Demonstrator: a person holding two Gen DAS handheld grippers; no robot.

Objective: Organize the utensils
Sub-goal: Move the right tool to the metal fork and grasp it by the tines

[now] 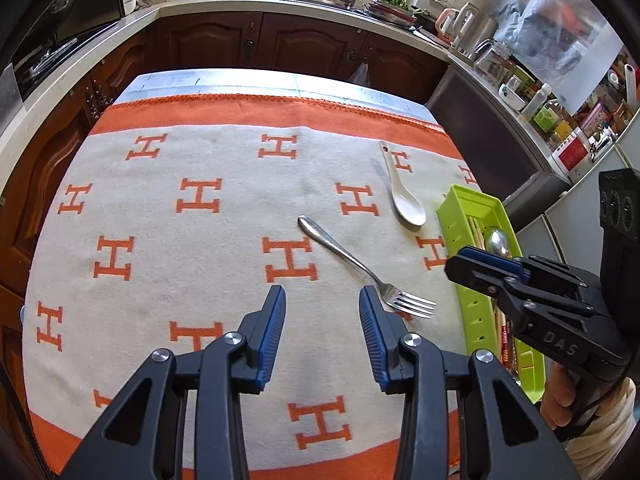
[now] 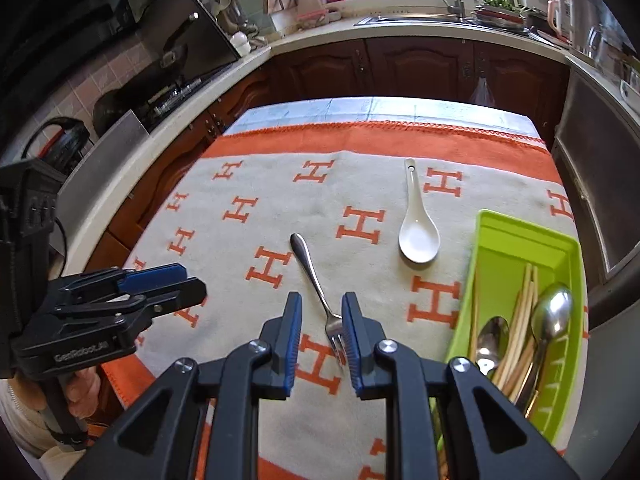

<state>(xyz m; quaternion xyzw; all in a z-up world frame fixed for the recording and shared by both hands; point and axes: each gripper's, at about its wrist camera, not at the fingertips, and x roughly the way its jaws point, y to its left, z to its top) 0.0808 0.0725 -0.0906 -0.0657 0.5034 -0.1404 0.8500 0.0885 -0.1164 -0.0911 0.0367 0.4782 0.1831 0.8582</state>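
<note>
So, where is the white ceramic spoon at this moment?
The white ceramic spoon lies on the orange-and-cream cloth, between the steel fork and the green plastic tray, bowl toward the camera in both views.

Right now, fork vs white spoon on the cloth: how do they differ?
The fork is slim bare metal; the white spoon is broad, glossy and ceramic-looking. The fork's tines point toward the cameras; the white spoon's bowl does, with a hole in its far handle end. Both lie flat, outside the green tray.
</note>
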